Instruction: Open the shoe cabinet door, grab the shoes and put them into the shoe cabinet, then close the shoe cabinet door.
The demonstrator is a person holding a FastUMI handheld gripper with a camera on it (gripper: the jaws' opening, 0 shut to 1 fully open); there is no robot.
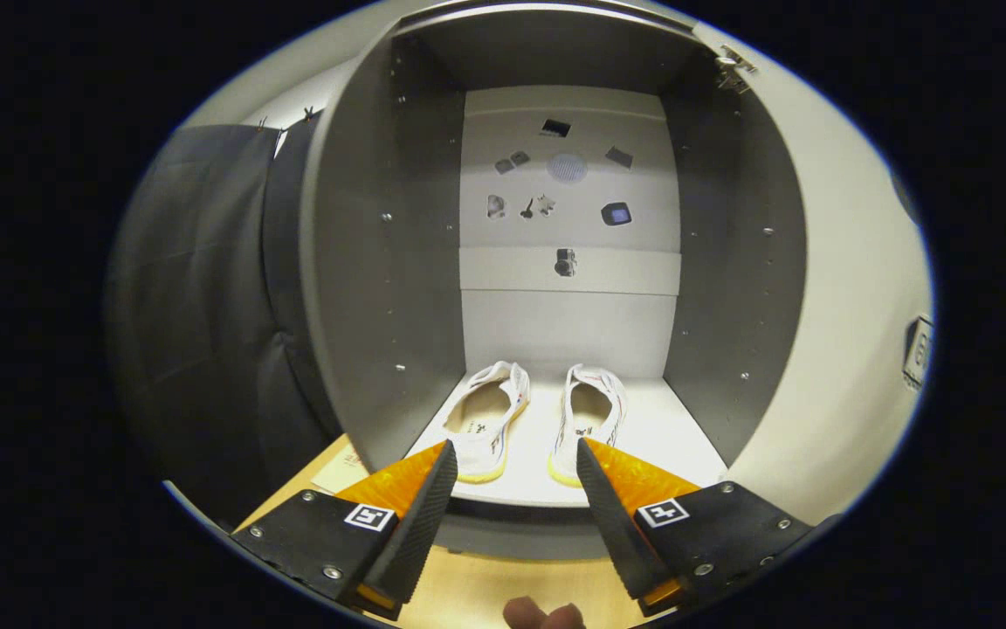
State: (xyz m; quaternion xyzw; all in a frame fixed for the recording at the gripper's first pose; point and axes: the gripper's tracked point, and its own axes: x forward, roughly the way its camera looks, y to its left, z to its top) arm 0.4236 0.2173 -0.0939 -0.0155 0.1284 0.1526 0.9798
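Gripper [516, 459] at lower centre, jaws wide, holding nothing, shoes [538, 419] just beyond fingertips, side by side on cabinet [695, 437] floor, door [852, 288] open at right, wooden floor [485, 585] below.

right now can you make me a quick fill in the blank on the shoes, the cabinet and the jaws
1. The two shoes sit side by side inside the ____.
2. The gripper has its jaws ____, holding nothing.
3. The cabinet door, swung aside past the shoes, stands ____.
4. The shoes lie just ____ the fingertips.

Missing words: shoe cabinet; open; open; beyond
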